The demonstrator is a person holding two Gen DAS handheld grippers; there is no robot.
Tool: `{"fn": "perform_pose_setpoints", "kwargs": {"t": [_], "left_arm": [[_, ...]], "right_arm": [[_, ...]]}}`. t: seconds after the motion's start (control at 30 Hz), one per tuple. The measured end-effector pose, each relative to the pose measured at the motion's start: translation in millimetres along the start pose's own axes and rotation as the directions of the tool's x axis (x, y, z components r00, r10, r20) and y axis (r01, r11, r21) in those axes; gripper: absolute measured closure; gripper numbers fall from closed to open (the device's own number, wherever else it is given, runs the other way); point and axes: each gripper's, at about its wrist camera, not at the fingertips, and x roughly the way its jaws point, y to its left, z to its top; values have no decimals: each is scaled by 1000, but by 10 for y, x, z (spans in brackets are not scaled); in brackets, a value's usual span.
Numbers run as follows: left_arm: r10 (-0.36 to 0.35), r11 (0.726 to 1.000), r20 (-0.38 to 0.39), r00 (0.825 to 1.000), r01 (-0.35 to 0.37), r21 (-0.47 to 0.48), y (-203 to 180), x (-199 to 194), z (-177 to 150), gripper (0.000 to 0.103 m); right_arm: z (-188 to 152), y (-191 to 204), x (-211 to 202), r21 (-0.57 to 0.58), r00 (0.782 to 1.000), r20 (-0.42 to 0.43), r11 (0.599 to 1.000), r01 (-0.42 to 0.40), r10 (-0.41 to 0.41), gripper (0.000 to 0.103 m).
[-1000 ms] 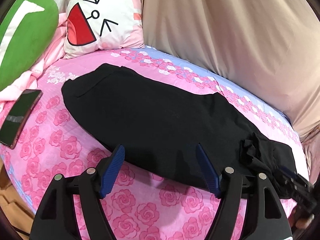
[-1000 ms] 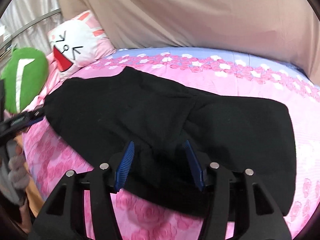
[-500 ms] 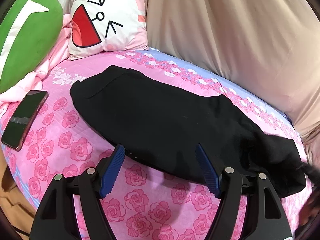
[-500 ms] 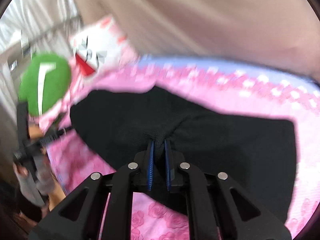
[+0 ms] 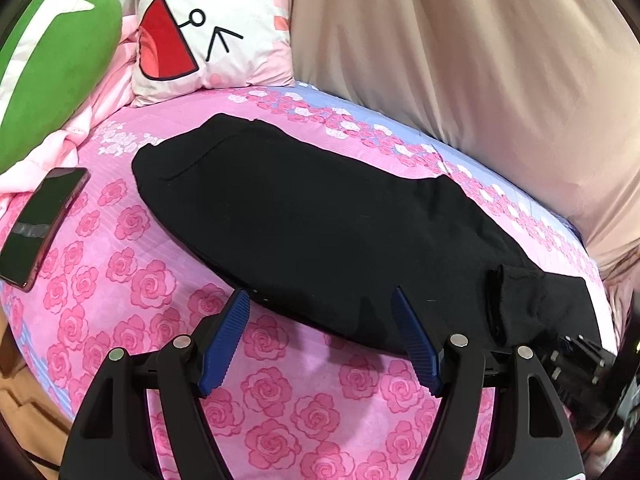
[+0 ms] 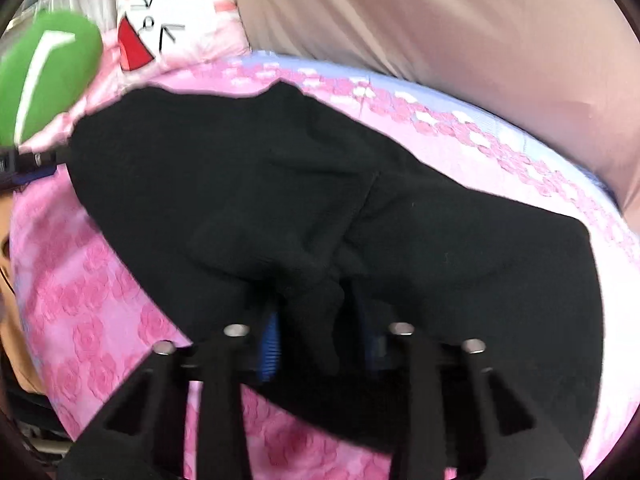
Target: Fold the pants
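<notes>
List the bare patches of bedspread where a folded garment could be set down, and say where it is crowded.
Free: the rose-print bedspread between the phone and the black pants; also the near strip below the pants' edge, by the left tongs. A narrow band lies behind the pants. Crowded: the pillow corner and green cushion.

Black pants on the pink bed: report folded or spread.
Mostly spread: the black fabric pants lie lengthwise across the pink rose-print bedsheet; one end is bunched up.

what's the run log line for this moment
left gripper: open, over pants edge | right gripper: opening, pants bunched between fingers
</notes>
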Motion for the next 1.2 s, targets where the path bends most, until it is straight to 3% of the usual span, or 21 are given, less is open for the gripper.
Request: {"fn": "perform_pose_setpoints", "kwargs": {"t": [0.13,0.2,0.27,0.37,0.47,0.53,0.6,0.67,0.77,0.83,1.0,1.07,1.13,1.17,1.2], "left_arm": [[24,999,4,1000,-24,34,-65,5,3,32],[33,999,3,999,-33,40,-83,24,10,32],[45,998,5,999,-45,45,-101,44,15,32],[61,997,3,998,-61,43,-95,71,18,32],[76,997,-5,997,-76,31,-49,120,33,32],[58,998,14,998,-58,-31,88,106,86,32],[26,988,45,999,-19,-151,390,71,182,31],[21,967,43,999,-9,-256,709,100,302,30],[53,938,20,998,-42,-343,1112,237,463,30],[85,922,12,996,-74,-380,1323,335,554,30],[28,883,-31,999,-39,-468,1591,625,619,30],[58,895,-16,998,-59,-442,1530,662,646,29],[47,908,-8,999,-46,-417,1458,716,684,28],[29,916,2,1000,-26,-400,1424,761,708,28],[2,922,8,1000,1,-388,1404,805,733,35]], "right_arm": [[210,-61,-341,52,991,132,998,-35,28,88],[227,-24,-210,47,993,89,995,-85,81,81],[104,38,162,12,998,-41,999,-47,48,78],[31,39,4,33,997,5,997,-76,76,67],[47,-130,-359,84,995,86,994,-65,58,63],[14,-409,-586,160,992,126,986,-46,26,48],[-117,-829,-779,285,990,141,959,-10,-32,34],[-283,-1160,-867,390,991,119,921,3,-54,31],[-589,-1617,-872,539,995,73,842,13,-63,31],[-703,-1703,-795,568,997,59,823,4,-45,31],[-804,-1747,-407,643,992,55,756,-122,113,31],[-829,-1722,-291,654,985,61,739,-163,163,32],[-769,-1695,-214,647,982,89,740,-184,167,42],[-740,-1687,-152,653,977,97,729,-206,189,55],[-781,-1692,-163,660,973,112,717,-225,202,78]]}}
